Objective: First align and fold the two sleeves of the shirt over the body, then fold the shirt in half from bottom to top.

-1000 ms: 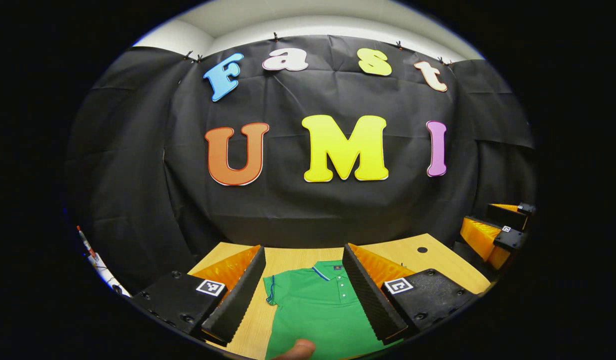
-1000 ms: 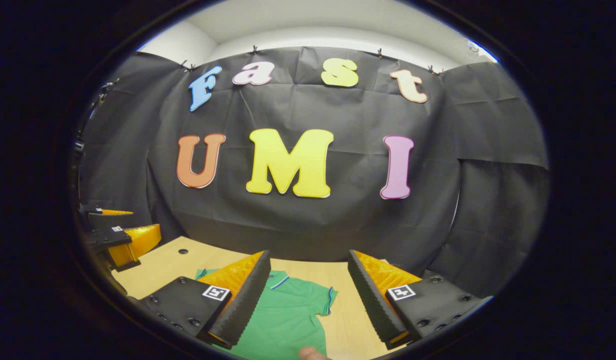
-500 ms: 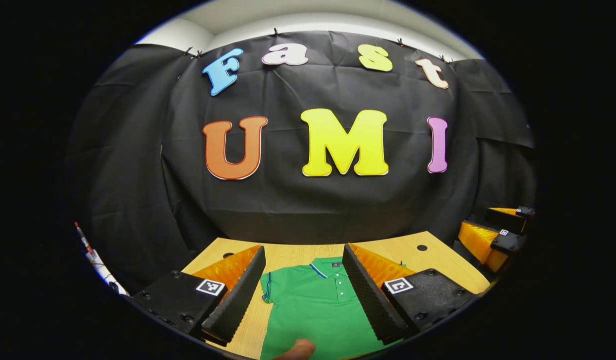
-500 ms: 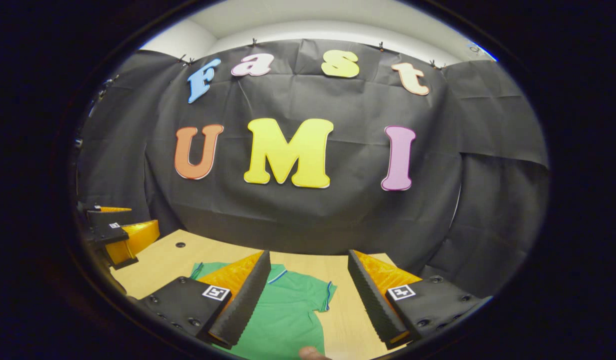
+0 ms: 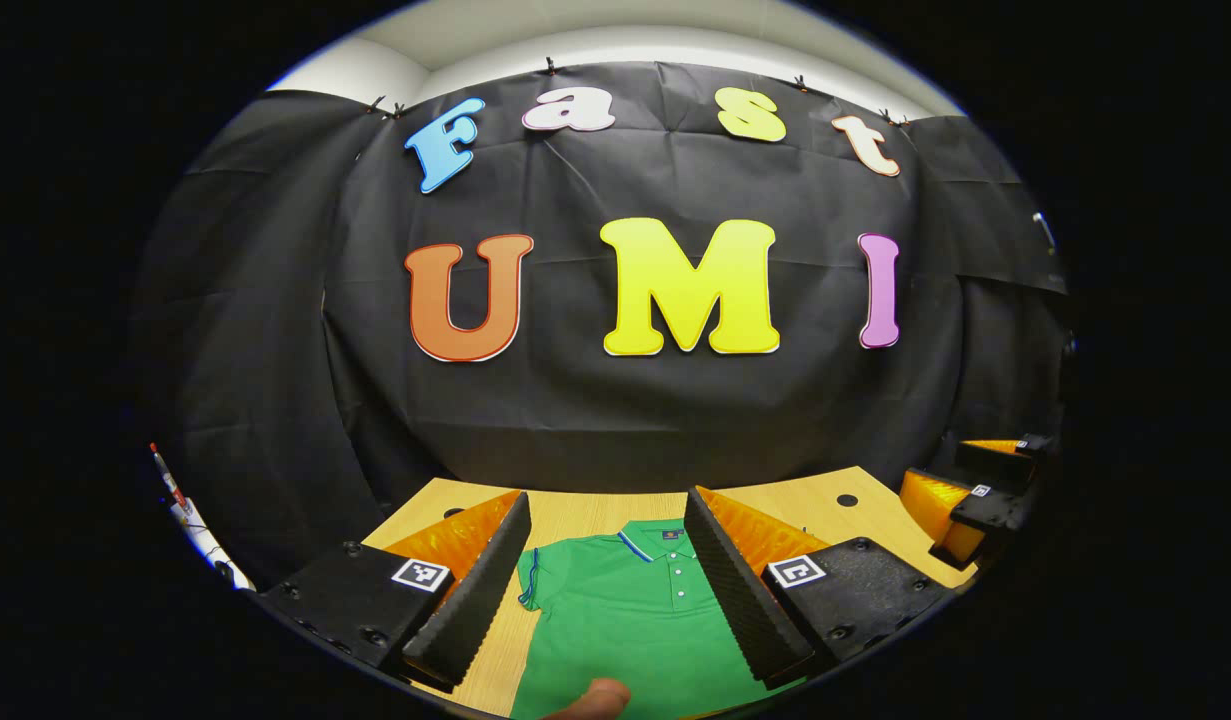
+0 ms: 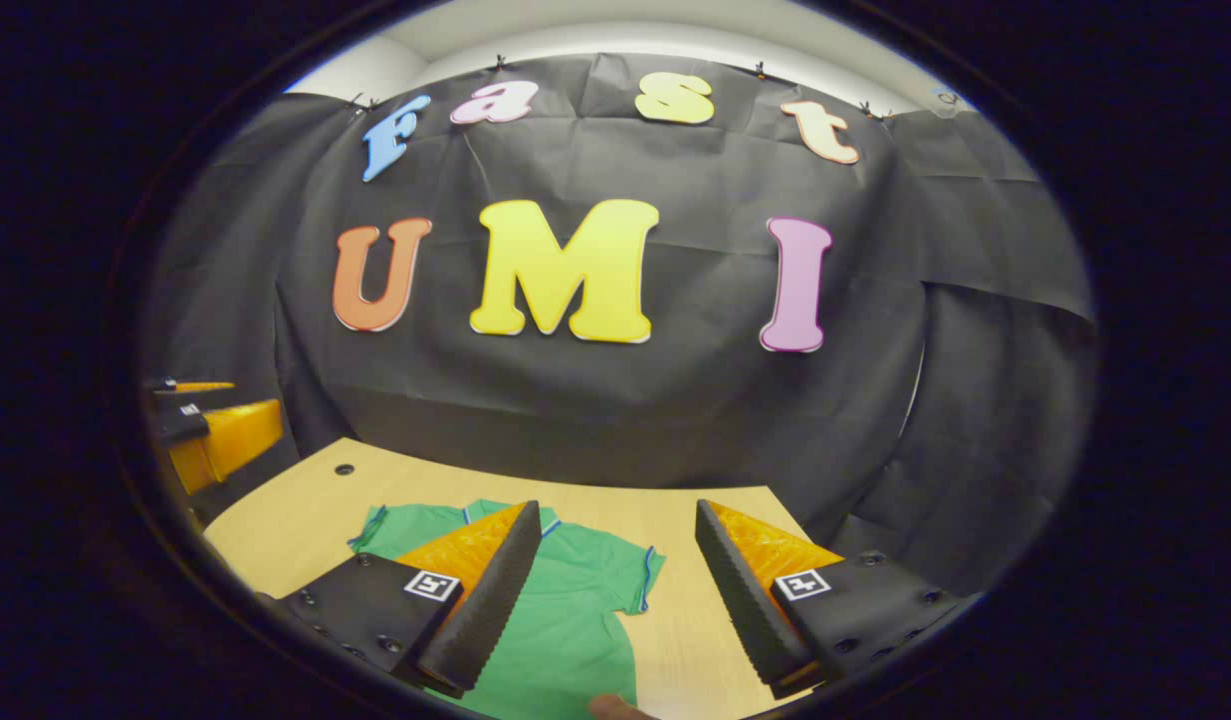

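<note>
The green polo shirt (image 5: 625, 615) lies flat, front up, on the wooden surface (image 5: 855, 515), its collar toward the booth wall, and it sits at the bottom centre of the left gripper view. In the right gripper view it sits at the lower left of centre, with its sleeve (image 6: 643, 578) spread out on the bare wood. Both sleeves look unfolded, so the task appears to be at its start and the step in hand is the approach to the sleeves.

The left claw (image 5: 607, 585) hangs above the shirt with its 2 fingers spread wide and nothing between them. The right claw (image 6: 615, 590) is likewise wide apart and empty; it also shows at the right edge of the left gripper view.

To do the step well, each claw would best come down over its own sleeve rather than the chest. As seen now, the left claw frames the collar and placket, so it would need to shift toward the sleeve at the left of its view. The right claw frames the sleeve hem and bare wood and looks better placed.

A pinch at the outer hem, taking only the sleeve's layers, should let the sleeve swing over the body without dragging the shirt. Matching the 2 folds would keep the edges aligned.
</note>
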Tool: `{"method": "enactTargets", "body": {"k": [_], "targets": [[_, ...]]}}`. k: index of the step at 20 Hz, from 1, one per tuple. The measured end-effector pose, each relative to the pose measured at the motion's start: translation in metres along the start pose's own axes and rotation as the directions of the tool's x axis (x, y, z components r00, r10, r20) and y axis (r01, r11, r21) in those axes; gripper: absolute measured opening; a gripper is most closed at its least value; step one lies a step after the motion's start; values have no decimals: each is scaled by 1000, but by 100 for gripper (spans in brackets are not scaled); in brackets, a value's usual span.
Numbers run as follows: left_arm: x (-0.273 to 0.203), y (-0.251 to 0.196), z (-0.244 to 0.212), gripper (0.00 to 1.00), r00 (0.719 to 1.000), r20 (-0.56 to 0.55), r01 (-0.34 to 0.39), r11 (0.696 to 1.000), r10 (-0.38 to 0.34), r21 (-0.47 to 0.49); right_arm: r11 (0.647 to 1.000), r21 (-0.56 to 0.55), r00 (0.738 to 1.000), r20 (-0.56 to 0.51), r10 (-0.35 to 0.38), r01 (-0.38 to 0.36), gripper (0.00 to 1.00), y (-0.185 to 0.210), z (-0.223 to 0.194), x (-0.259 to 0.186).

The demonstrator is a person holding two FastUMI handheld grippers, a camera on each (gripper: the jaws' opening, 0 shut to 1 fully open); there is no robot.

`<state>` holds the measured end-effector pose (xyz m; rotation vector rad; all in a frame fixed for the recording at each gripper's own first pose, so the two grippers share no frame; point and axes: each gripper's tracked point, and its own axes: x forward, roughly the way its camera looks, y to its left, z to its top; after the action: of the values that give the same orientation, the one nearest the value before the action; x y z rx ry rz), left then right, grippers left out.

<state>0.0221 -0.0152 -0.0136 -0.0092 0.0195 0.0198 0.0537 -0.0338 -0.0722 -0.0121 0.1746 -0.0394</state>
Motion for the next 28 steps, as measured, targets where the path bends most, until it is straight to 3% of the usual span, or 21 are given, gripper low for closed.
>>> {"method": "enactTargets", "body": {"k": [6, 11, 17, 20, 23, 25, 26, 27, 28], "targets": [[-7, -8, -2, 99, 1000, -6, -5, 1000, 5, 0, 1000, 6, 991, -127, -29, 30, 98, -24, -61, 63], [-11, -8, -5, 99, 997, -40, -64, 998, 64, 11, 999, -20, 971, -237, -32, 28, 97, -27, -119, 123], [-21, 0, -20, 99, 983, -98, -154, 987, 158, 45, 998, 7, 919, -389, -62, 70, 98, -35, -195, 194], [-29, 4, -34, 99, 972, -135, -186, 982, 190, 42, 998, 9, 886, -461, -51, 62, 97, -38, -224, 212], [-37, 9, -47, 100, 959, -171, -216, 974, 225, 71, 996, 43, 869, -493, -48, 80, 98, -43, -236, 223], [-42, 12, -56, 100, 951, -192, -229, 969, 242, 88, 998, 34, 852, -524, -27, 53, 89, -42, -247, 224], [-45, 12, -61, 100, 948, -203, -233, 968, 247, 91, 998, 43, 856, -518, -7, 34, 82, -40, -244, 223], [-46, 11, -64, 100, 945, -212, -234, 968, 249, 92, 999, 21, 854, -519, -32, 49, 83, -46, -246, 226], [-47, 9, -65, 100, 943, -218, -235, 967, 250, 95, 999, 16, 852, -522, -34, 49, 52, -45, -246, 225]]}}
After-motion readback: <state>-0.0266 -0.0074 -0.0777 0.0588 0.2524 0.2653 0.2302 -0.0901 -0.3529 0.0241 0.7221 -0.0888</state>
